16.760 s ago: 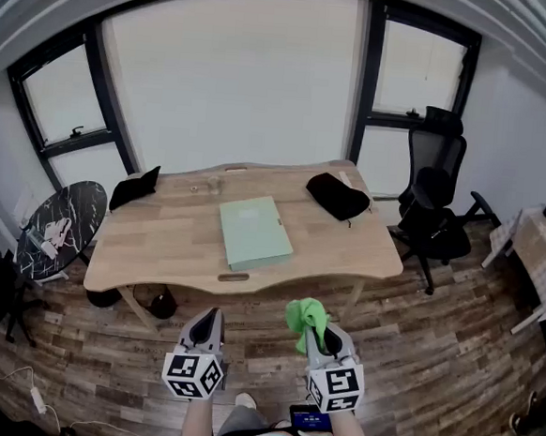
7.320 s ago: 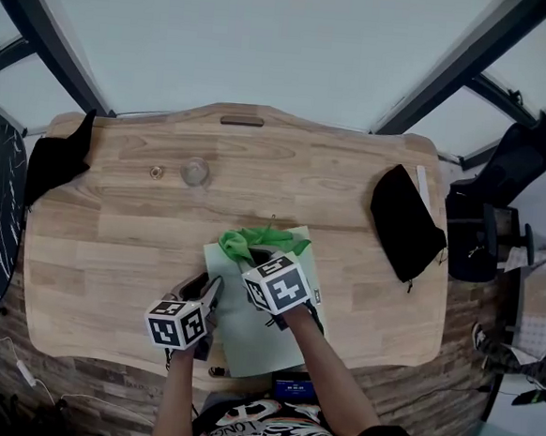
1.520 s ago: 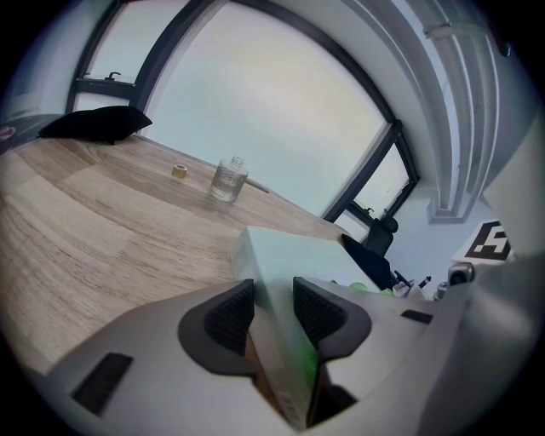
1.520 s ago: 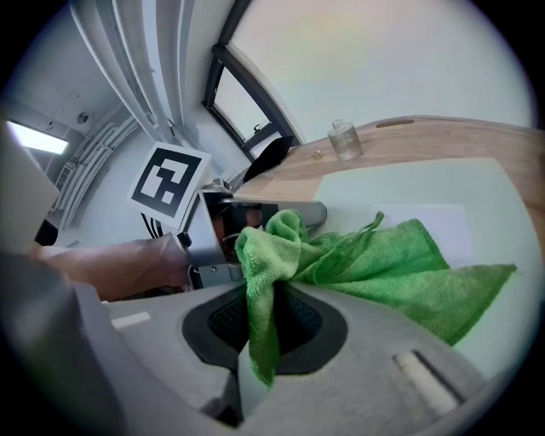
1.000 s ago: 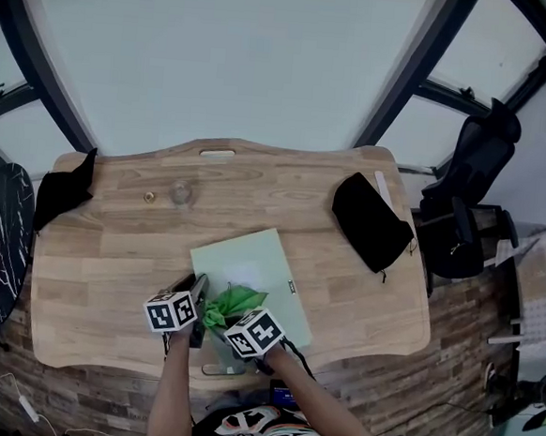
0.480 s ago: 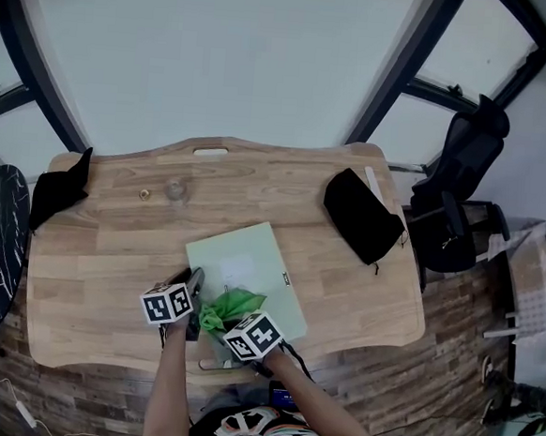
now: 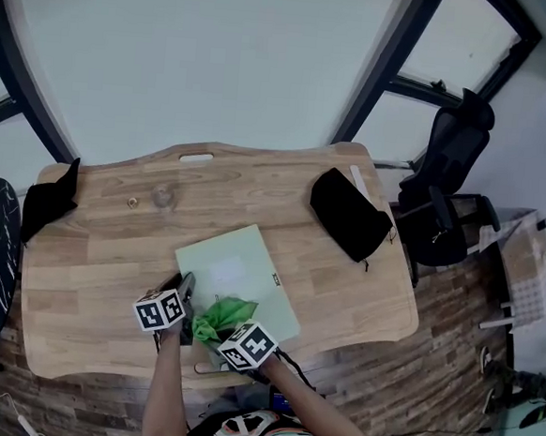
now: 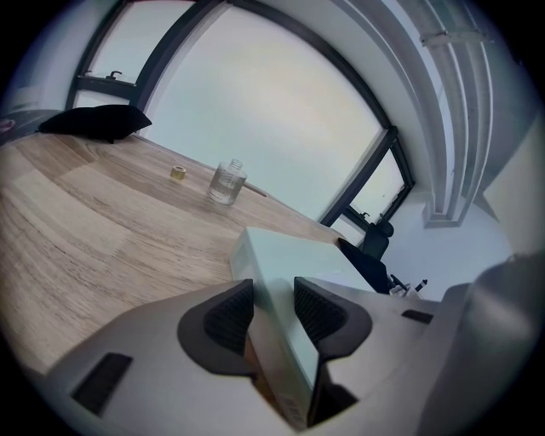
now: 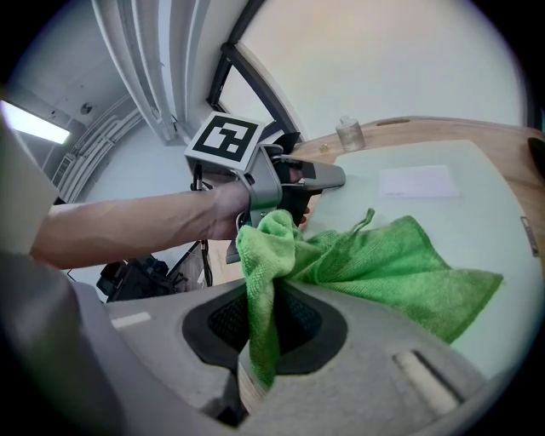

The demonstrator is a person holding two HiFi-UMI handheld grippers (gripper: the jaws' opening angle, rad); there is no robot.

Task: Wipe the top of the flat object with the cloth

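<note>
A pale green flat folder (image 7: pixel 236 273) lies on the wooden table (image 7: pixel 92 245). My left gripper (image 7: pixel 187 295) is at the folder's near left edge. In the left gripper view its jaws (image 8: pixel 272 311) are shut on that edge of the folder (image 8: pixel 285 260). A green cloth (image 7: pixel 220 314) lies bunched on the folder's near left corner, and my right gripper (image 7: pixel 219 330) is shut on it. The right gripper view shows the cloth (image 9: pixel 375 260) spread over the folder (image 9: pixel 426 183) from the right gripper (image 9: pixel 264 319), with the left gripper (image 9: pixel 302 179) just beyond.
A black bag (image 7: pixel 349 214) lies at the table's right end and a black item (image 7: pixel 50 200) at its far left. A glass jar (image 7: pixel 165 195) and a small cap (image 7: pixel 132 202) stand at the back. An office chair (image 7: pixel 454 133) is off to the right.
Since 7 s ago the cloth has gone from the folder's far end to its near left corner. Over the last second the right gripper edged slightly nearer; the left gripper kept its hold.
</note>
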